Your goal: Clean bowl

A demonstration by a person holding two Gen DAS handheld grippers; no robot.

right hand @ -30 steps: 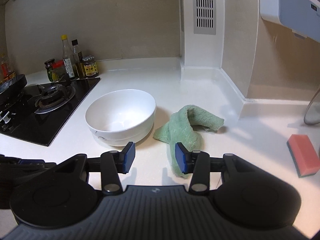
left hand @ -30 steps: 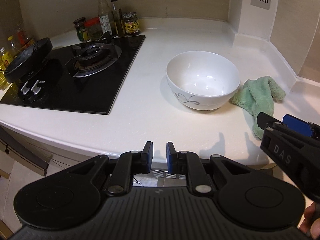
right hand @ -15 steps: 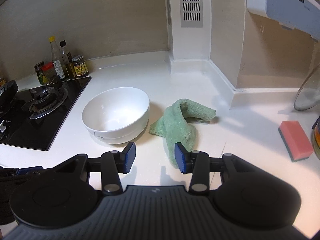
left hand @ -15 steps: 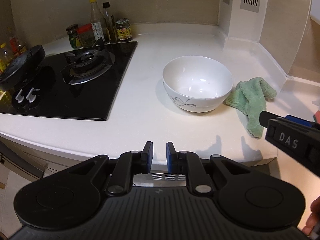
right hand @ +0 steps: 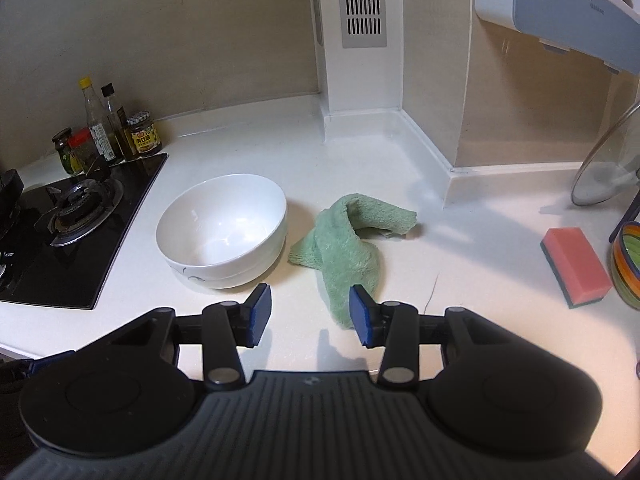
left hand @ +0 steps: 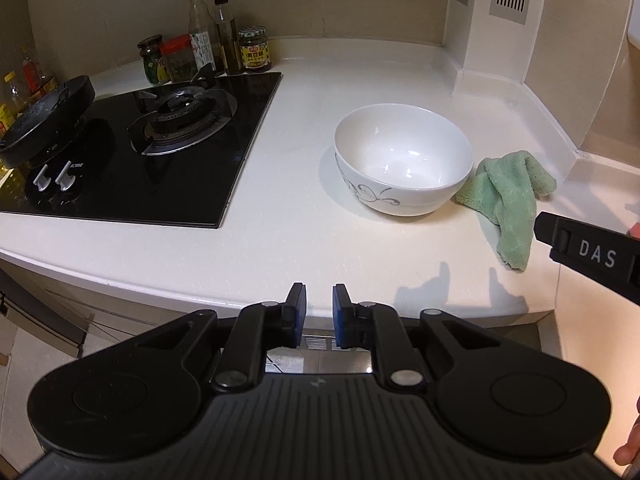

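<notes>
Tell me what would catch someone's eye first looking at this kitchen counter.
The white bowl stands out first, upright and empty-looking in the middle of the pale counter, with a crumpled green cloth lying just to its right. Next comes the glossy black gas stove to the bowl's left, with bottles and jars lined up behind it. A pink sponge lies at far right.

White bowl (right hand: 222,230), green cloth (right hand: 348,244)
</notes>
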